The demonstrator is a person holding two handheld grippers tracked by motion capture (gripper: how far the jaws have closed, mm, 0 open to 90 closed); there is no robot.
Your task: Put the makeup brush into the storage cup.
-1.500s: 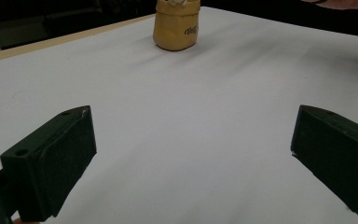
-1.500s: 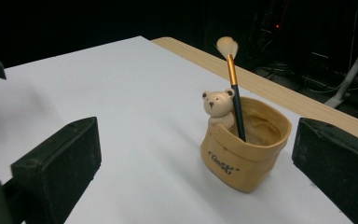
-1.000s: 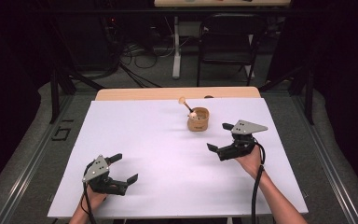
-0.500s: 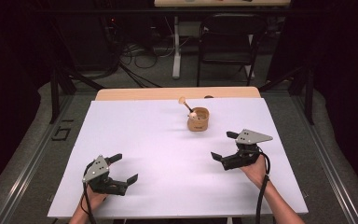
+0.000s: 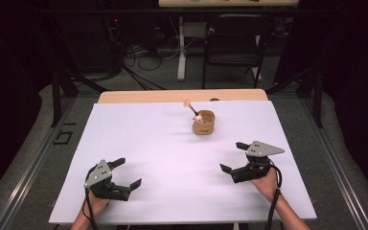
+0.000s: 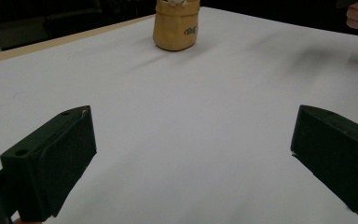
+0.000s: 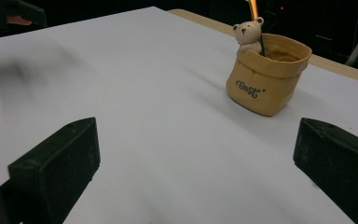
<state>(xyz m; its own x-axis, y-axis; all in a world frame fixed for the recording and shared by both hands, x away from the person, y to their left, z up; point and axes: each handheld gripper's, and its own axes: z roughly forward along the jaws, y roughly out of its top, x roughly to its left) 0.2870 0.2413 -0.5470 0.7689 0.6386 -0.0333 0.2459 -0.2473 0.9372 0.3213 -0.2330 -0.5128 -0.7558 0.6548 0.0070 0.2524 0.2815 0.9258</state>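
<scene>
Near the front edge of the white-covered tabletop [image 5: 172, 143], the left gripper [image 5: 120, 181] and right gripper [image 5: 234, 165] are both resting with black fingers spread wide apart, holding nothing. Farther off, toward the back edge, a tan sack-shaped ceramic pot [image 5: 204, 122] is standing upright, bearing a small white bear figure [image 7: 248, 32] and a thin dark stick [image 5: 192, 109].

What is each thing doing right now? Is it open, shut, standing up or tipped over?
Left gripper: open, holding nothing, low over the white table.
Right gripper: open, holding nothing.
Bear pot: upright on the table, untouched.
Stick: standing tilted in the pot.
</scene>
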